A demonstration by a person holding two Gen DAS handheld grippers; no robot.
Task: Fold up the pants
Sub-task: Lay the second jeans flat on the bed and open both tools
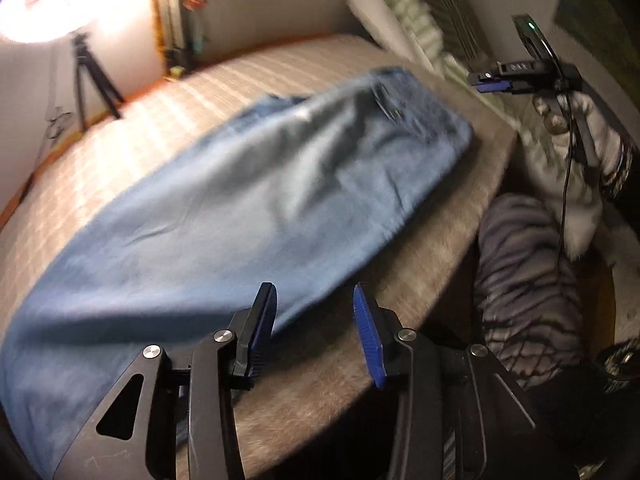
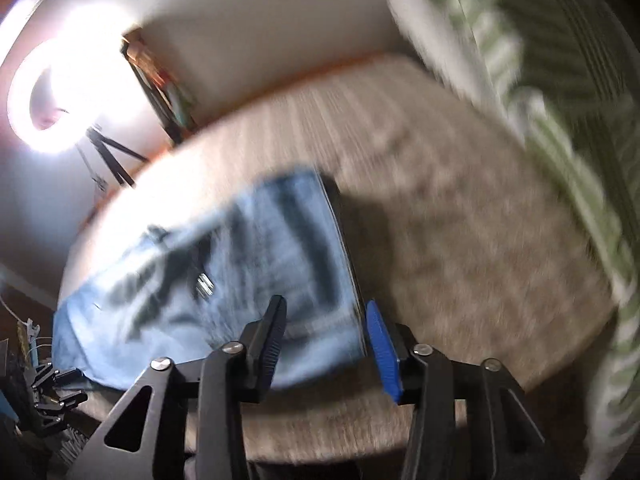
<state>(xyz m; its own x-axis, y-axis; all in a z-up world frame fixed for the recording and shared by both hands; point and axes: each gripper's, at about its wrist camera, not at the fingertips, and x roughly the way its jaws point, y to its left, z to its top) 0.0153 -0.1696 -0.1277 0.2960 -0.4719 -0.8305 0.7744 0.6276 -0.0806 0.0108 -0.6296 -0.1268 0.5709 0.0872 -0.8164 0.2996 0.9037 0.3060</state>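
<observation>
Blue jeans (image 1: 224, 208) lie flat on a beige bed (image 1: 400, 312), waistband at the far right, legs running toward the near left. My left gripper (image 1: 314, 328) is open and empty above the near edge of the legs. My right gripper (image 2: 326, 340) is open and empty over the waistband end of the jeans (image 2: 240, 280); it also shows in the left wrist view (image 1: 492, 82), held by a gloved hand beyond the waistband. Both views are blurred by motion.
A ring light on a tripod (image 1: 84, 80) stands at the far left of the bed. Green-and-white pillows (image 2: 560, 100) lie along the right. The person's patterned knee (image 1: 524, 280) is at the bed's near right edge. A bookshelf (image 1: 180, 20) stands against the back wall.
</observation>
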